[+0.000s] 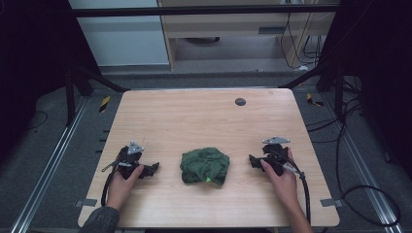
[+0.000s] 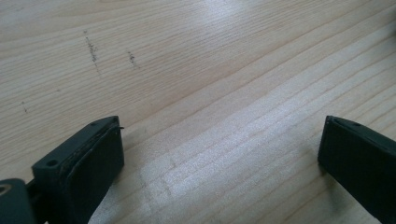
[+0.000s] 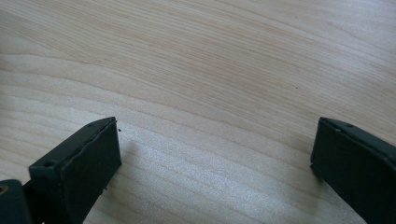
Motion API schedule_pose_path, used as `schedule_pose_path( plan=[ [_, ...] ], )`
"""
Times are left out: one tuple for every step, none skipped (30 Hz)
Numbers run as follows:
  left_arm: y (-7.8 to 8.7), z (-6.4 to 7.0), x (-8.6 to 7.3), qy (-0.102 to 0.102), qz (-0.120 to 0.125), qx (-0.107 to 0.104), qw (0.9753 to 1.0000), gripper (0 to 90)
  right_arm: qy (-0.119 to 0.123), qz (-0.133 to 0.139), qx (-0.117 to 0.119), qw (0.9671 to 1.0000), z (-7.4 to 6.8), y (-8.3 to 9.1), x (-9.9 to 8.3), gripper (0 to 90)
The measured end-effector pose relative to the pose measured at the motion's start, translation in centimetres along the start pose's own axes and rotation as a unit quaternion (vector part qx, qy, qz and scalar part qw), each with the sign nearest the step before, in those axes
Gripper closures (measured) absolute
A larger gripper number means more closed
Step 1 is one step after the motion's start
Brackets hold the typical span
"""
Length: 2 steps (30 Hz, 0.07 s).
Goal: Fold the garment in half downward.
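Observation:
A crumpled dark green cloth [image 1: 205, 166] lies in a heap near the middle of the wooden table [image 1: 204, 116], toward the front. My left gripper [image 1: 151, 169] rests on the table to the cloth's left, held by a hand, jaws pointing at the cloth. Its jaws stand wide apart over bare wood in the left gripper view, the left gripper [image 2: 219, 154] open and empty. My right gripper [image 1: 253, 161] rests to the cloth's right, also aimed at the cloth. In the right gripper view the right gripper [image 3: 215, 154] is open with nothing between its jaws.
A small dark round disc [image 1: 240, 101] sits near the table's far edge. Black cables [image 1: 305, 194] trail from the grippers toward the front edge. Metal rails [image 1: 48, 165] run along the floor on both sides. A black frame bar [image 1: 204, 9] crosses above the far side.

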<state>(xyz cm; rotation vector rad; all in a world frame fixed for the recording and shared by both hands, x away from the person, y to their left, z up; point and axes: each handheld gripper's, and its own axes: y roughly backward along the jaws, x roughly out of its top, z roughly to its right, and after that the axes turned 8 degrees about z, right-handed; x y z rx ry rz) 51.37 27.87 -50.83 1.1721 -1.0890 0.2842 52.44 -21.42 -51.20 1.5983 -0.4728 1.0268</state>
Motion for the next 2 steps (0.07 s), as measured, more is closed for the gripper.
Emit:
schedule_pose_path(
  plan=[
    [0.0,0.0,0.0,0.0,0.0,0.0,1.0,0.0,-0.001,-0.001,-0.002,1.0,0.0,-0.01,0.02,0.6],
    [0.0,-0.01,0.0,0.0,0.0,0.0,1.0,0.0,-0.001,-0.001,-0.002,1.0,0.0,-0.01,0.02,0.6]
  ],
)
